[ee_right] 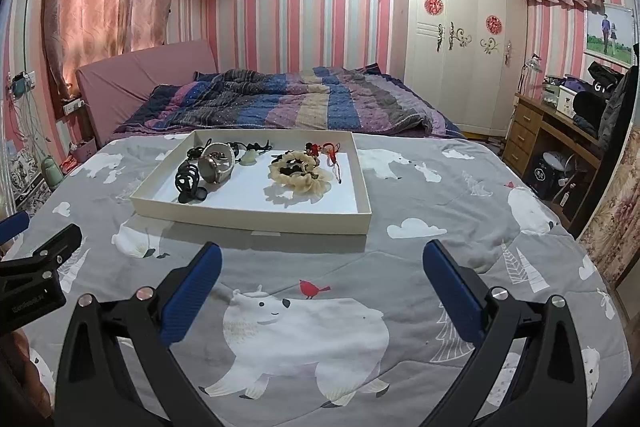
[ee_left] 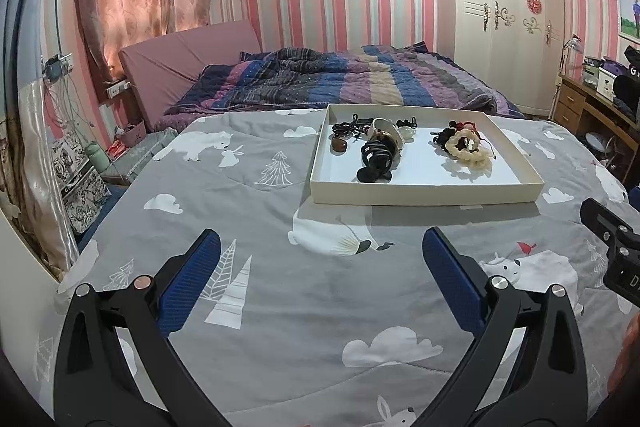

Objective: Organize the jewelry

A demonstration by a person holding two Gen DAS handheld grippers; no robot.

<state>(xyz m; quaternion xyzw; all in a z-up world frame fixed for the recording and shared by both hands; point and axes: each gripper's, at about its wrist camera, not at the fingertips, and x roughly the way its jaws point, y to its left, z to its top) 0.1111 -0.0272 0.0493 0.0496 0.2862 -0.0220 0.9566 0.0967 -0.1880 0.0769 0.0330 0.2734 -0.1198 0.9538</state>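
Note:
A shallow cream tray lies on the grey animal-print quilt. Inside it sit a black claw hair clip, a watch with a pale strap, black cords with a brown stone, a cream scrunchie and red and black pieces. My left gripper hovers open over the quilt, short of the tray's near wall. My right gripper is also open and holds nothing, just in front of the tray.
Beyond the quilt lies a striped blue and purple blanket and a pink headboard cushion. A white wardrobe stands at the back right, with a cluttered wooden desk beside it. Bags and a green bottle are on the floor at left.

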